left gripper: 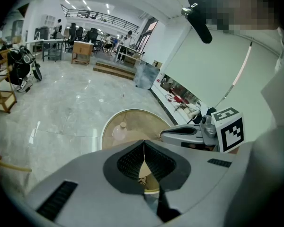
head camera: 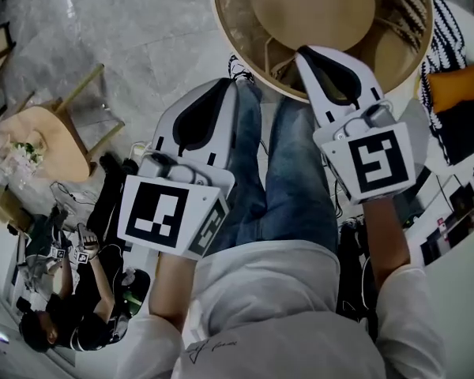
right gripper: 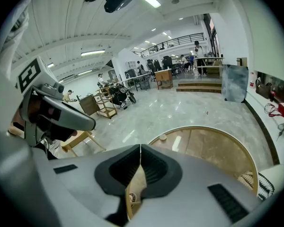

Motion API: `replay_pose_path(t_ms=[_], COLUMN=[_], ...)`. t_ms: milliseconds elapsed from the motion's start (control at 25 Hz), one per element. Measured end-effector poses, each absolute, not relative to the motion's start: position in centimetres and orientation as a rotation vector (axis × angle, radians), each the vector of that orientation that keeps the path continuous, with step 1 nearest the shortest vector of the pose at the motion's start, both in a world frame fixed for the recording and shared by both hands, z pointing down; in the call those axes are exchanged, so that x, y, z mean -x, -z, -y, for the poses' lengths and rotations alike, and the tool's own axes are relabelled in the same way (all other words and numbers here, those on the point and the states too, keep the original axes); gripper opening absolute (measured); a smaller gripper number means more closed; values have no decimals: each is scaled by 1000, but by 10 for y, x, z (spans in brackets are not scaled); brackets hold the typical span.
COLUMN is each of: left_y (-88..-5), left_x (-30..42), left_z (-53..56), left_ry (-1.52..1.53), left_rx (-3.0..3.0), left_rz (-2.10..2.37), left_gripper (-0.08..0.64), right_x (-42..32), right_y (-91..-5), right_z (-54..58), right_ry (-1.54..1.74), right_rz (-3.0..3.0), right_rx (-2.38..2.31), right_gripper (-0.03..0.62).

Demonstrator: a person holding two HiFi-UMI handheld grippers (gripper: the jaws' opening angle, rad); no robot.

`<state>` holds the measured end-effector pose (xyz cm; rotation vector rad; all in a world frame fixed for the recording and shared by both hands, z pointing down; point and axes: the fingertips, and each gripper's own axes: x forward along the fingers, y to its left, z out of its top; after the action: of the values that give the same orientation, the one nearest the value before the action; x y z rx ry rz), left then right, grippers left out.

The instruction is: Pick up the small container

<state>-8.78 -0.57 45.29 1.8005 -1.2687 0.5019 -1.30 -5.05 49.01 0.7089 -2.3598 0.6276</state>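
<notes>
The small container point(left gripper: 119, 129) is a pale, lidded pot standing on the far left part of a round wooden table point(left gripper: 144, 121). The right gripper view shows it as a small knob point(right gripper: 163, 137) at the table's point(right gripper: 213, 150) far edge. My left gripper point(head camera: 225, 83) is shut with nothing in it, held over my lap short of the table's rim point(head camera: 235, 42). My right gripper point(head camera: 301, 52) is shut and empty too, its tip just over the near rim. In both gripper views the jaws meet at the tips, left gripper point(left gripper: 144, 144) and right gripper point(right gripper: 140, 148).
A wooden chair point(head camera: 54, 131) stands on the marble floor at my left. A person point(head camera: 77, 310) sits on the floor behind it. Striped and orange cushions point(head camera: 457, 89) lie at the right. Shelving, desks and steps stand far off across the hall.
</notes>
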Motion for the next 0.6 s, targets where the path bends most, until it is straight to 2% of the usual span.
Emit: replay_pose_path(t_ms=[600], left_y=[-488], left_x=[90], left_z=[20], left_ry=[-502], left_rx=[-1786], left_rz=[1260], left_gripper=[17], right_x=[45], right_y=[-537], right_z=[77], right_ry=[-636], right_rz=[2447], right_rx=[-808], right_gripper=[18])
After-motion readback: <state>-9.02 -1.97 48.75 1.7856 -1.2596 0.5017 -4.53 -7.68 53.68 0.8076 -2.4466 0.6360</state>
